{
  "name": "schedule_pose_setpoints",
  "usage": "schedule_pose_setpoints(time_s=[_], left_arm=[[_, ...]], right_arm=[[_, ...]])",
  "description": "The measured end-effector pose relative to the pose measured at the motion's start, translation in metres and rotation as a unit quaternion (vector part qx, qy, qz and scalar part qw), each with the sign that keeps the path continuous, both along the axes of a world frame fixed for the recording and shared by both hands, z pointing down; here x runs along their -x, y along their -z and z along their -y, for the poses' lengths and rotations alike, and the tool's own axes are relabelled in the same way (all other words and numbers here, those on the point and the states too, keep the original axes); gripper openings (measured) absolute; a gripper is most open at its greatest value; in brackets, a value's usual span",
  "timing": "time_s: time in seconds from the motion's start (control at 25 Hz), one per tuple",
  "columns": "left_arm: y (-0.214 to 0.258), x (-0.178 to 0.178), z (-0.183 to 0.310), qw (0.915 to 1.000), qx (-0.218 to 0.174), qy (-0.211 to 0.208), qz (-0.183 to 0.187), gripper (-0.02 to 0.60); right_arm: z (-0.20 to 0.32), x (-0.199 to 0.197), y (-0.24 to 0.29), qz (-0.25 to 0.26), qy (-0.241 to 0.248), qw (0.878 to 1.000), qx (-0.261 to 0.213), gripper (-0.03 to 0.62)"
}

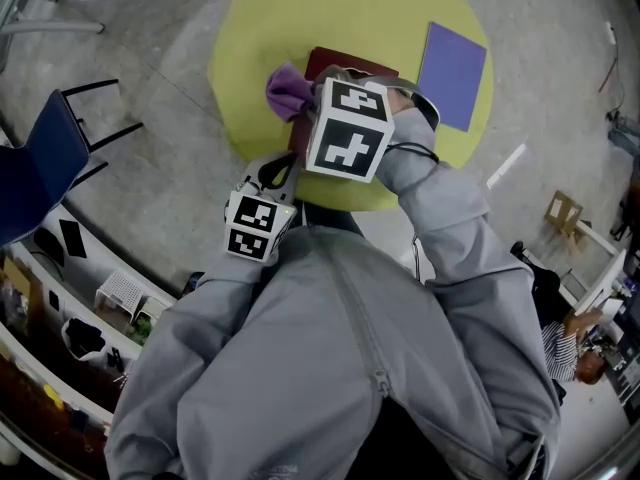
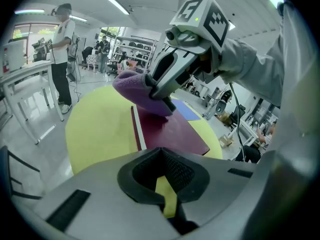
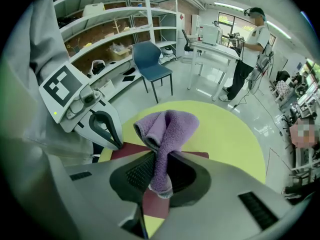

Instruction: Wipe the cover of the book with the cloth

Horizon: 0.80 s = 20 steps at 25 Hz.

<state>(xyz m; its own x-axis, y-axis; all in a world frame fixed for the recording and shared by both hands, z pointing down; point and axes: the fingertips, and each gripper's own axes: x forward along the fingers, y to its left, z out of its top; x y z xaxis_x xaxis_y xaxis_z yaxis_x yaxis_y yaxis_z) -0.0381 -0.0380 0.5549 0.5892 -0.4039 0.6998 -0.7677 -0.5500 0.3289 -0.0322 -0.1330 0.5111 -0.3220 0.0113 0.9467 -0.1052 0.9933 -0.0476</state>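
A dark red book (image 1: 345,63) lies on the round yellow table (image 1: 300,18). My right gripper (image 3: 161,156) is shut on a bunched purple cloth (image 3: 167,126). It holds the cloth (image 2: 137,89) over the book's (image 2: 170,131) spine-side edge, and I cannot tell whether the two touch. In the head view the cloth (image 1: 288,90) sticks out to the left of the right gripper's marker cube (image 1: 348,128). My left gripper (image 2: 161,151) hangs near the table's front edge, short of the book. Its jaws are closed with nothing between them. It also shows in the head view as the left gripper (image 1: 275,173).
A flat purple sheet (image 1: 452,73) lies on the table to the right of the book. A blue chair (image 1: 45,158) stands on the floor to the left. A person (image 3: 250,49) stands by a white table beyond the yellow one. Shelves line the wall.
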Motion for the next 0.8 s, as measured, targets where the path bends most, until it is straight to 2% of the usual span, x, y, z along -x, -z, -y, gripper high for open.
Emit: schedule_pose_setpoints(time_s=[0.36, 0.8], left_arm=[[-0.003, 0.009, 0.000, 1.0000, -0.004, 0.001, -0.002, 0.017], [0.000, 0.007, -0.001, 1.0000, -0.008, 0.001, 0.000, 0.017]], right_arm=[[0.000, 0.019, -0.024, -0.015, -0.001, 1.000, 0.017, 0.083], [-0.004, 0.008, -0.029, -0.014, -0.023, 0.999, 0.026, 0.083]])
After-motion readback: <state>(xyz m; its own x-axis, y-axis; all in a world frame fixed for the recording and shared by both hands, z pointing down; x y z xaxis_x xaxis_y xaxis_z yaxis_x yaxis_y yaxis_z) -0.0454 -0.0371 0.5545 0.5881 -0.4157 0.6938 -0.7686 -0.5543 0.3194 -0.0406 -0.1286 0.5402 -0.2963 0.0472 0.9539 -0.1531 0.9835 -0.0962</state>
